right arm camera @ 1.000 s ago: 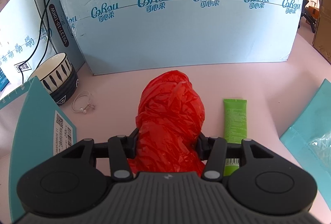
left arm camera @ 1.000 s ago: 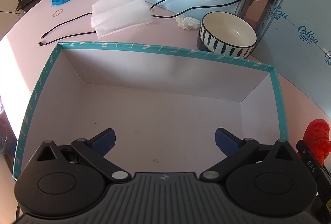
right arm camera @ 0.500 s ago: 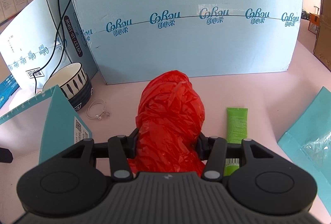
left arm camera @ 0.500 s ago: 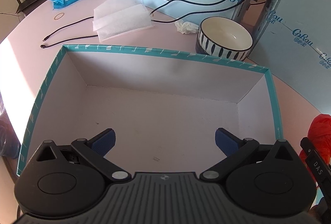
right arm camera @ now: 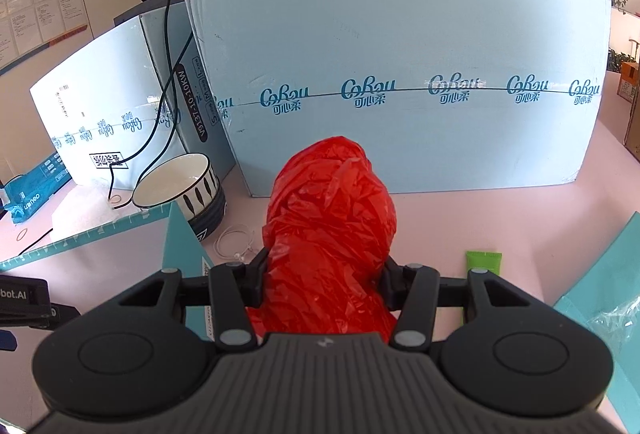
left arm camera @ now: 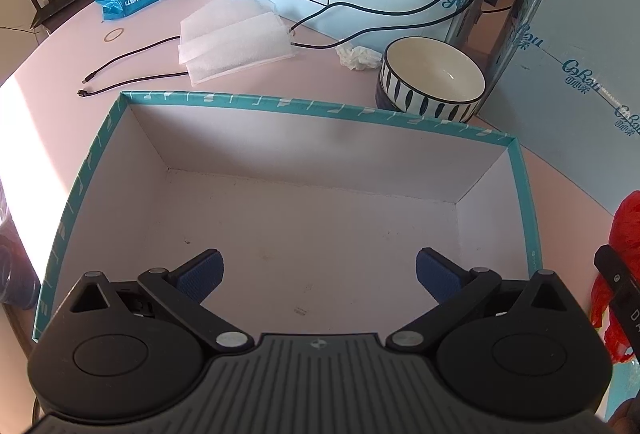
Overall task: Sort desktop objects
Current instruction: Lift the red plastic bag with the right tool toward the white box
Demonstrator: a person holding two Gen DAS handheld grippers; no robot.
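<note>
Right tongs (right arm camera: pixel 324 284) are clamped on a crumpled red plastic bag (right arm camera: pixel 330 230), its length pointing forward; the open teal-rimmed box (right arm camera: pixel 100 232) lies leftward, beneath the wide-open, empty left tongs (left arm camera: pixel 319 270).

Right gripper (right arm camera: pixel 324 274): jaws clamped on red plastic bag (right arm camera: pixel 330 218), above pink surface (right arm camera: pixel 500 218). Green tube (right arm camera: pixel 482 262) lies just beside; striped bowl (right arm camera: pixel 180 185) left.

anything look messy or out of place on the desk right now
A crumpled tissue lies loose beside the striped bowl, and two unplugged cable ends trail across the desk behind the empty teal box. Nothing looks spilled or broken.
</note>
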